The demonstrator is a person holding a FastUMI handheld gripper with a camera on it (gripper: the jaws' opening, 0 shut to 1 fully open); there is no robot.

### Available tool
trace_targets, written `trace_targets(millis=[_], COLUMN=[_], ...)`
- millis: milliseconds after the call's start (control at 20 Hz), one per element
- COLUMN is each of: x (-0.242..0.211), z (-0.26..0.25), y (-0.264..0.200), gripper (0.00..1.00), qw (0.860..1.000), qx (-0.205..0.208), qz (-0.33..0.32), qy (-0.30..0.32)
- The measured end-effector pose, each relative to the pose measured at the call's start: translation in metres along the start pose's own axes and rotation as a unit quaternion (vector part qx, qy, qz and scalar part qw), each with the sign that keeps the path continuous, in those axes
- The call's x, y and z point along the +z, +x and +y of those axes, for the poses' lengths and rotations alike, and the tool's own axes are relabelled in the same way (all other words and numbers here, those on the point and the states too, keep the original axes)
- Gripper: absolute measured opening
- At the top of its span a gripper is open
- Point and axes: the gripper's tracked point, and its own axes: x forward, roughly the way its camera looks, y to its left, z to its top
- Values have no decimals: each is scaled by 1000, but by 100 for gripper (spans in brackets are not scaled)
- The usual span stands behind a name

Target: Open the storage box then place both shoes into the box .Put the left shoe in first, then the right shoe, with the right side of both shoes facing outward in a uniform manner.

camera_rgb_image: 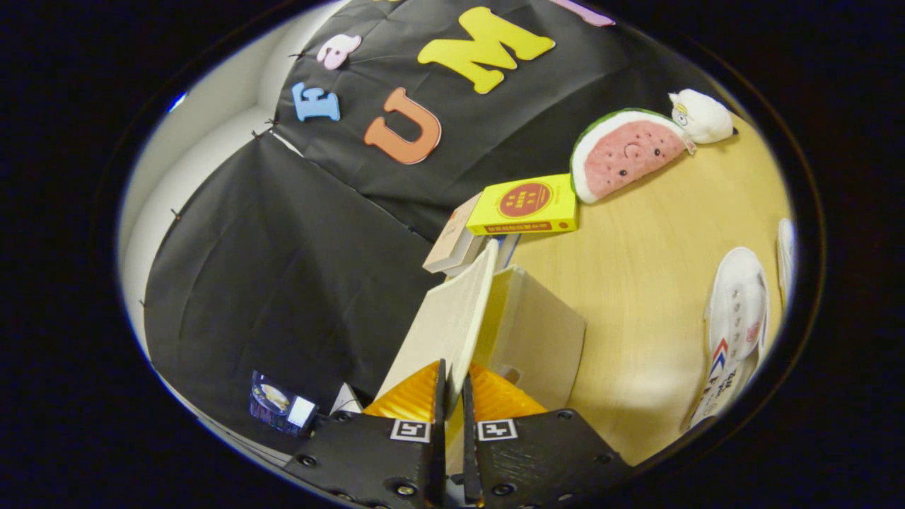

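Gripper (452,385): fingers nearly together, pinching the near edge of the box lid between them.
Lid (445,322): pale flap, lifted and tilted, running ahead from the fingertips.
Storage box (534,336): cream body just beside the lid, on the near part of the wooden table (650,283).
Shoes: white shoe (735,318) lying on the table well apart from the box; a second white shoe (785,247) just beyond it.
Books: yellow book (527,205) on a stack past the box.
Far edge: watermelon plush (622,152), white plush (700,116) beside it.
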Motion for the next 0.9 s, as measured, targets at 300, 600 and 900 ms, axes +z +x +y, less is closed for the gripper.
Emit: trace_targets(millis=[300, 600, 900], x=[22, 36, 37], z=[54, 122, 183], y=[-3, 13, 50], gripper=[9, 9, 9], qw=[1000, 999, 999], qx=[4, -1, -7], qz=[-25, -36, -41], qy=[-3, -14, -23])
